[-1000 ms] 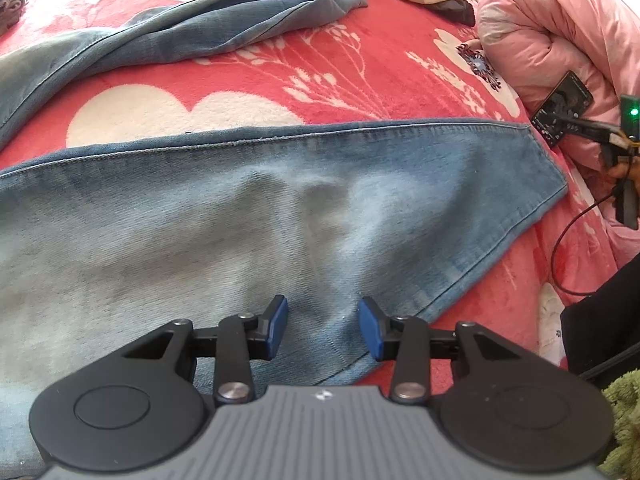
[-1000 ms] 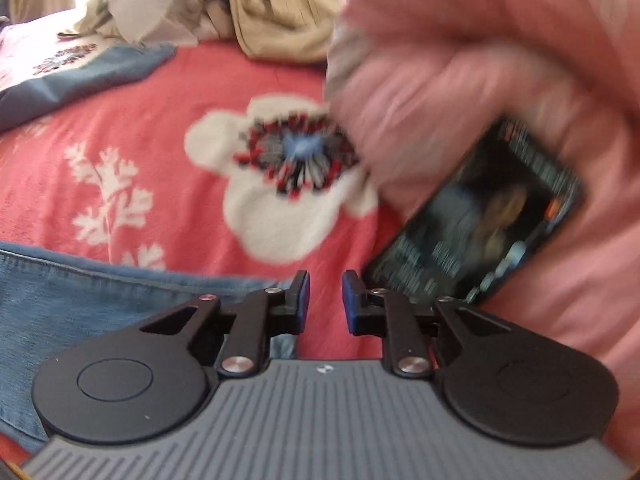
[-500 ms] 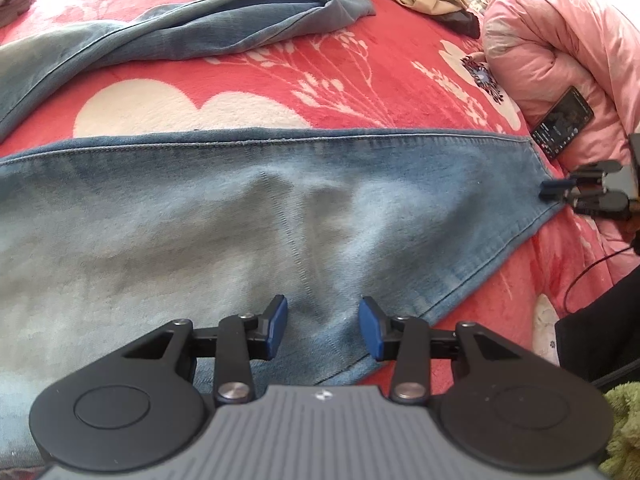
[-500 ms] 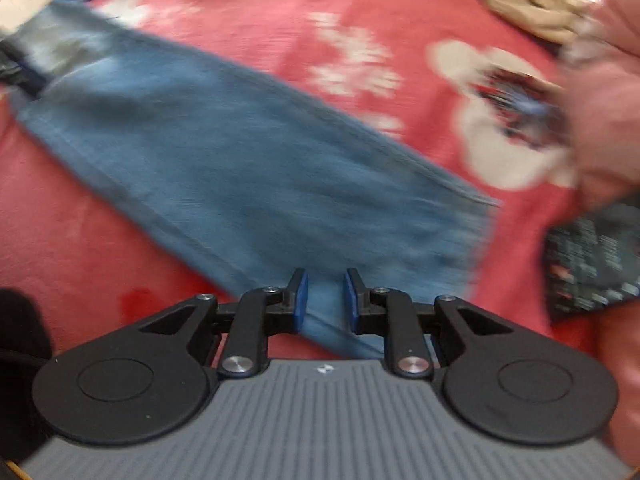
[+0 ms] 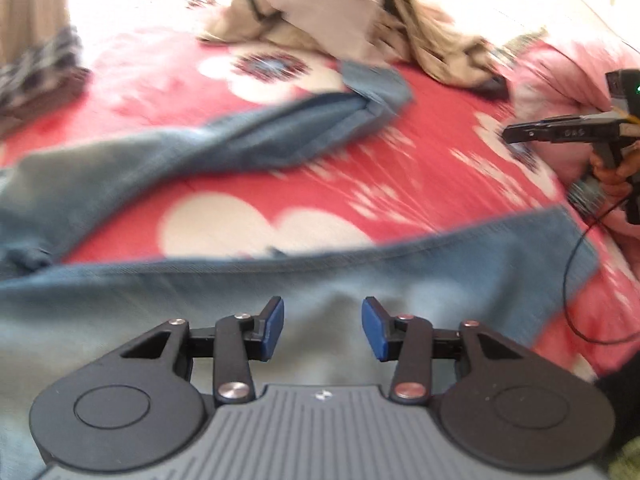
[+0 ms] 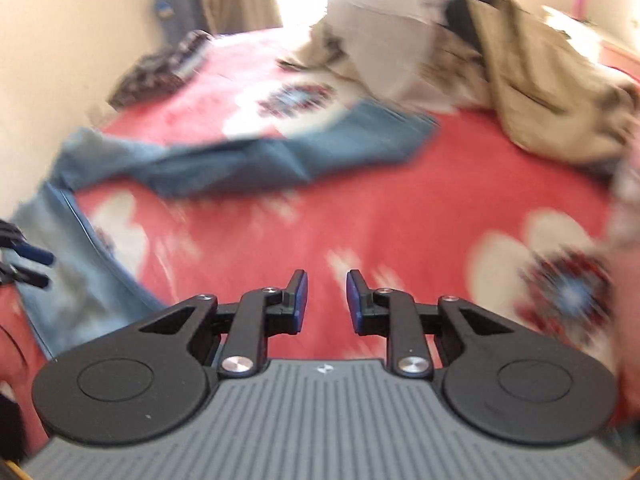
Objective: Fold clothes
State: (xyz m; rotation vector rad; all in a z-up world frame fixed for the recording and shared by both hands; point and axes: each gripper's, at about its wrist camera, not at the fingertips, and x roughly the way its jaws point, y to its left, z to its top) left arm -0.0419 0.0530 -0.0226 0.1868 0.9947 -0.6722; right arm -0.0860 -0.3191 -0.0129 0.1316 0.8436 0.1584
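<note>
Jeans (image 5: 280,292) spread flat on the bed (image 5: 420,168), both legs lying across the view left to right: near leg under the left tool (image 5: 322,328), hem (image 5: 572,248) toward the right; far leg (image 5: 240,140) with cuff folded back near the beige clothes pile (image 5: 360,20). Bare red floral blanket between the two legs, open for moving. Bed edge against the wall (image 6: 60,60) on the left in the right wrist view. Left tool (image 6: 28,266) released, jaws opening, nothing between, hovering over denim. Right tool (image 6: 326,300) also empty, jaws opening, above bare blanket, clear of the jeans (image 6: 248,152); seen from the left wrist (image 5: 532,132) at right, beside the pink quilt (image 5: 560,64). Checked garment (image 6: 160,68) near the wall.
</note>
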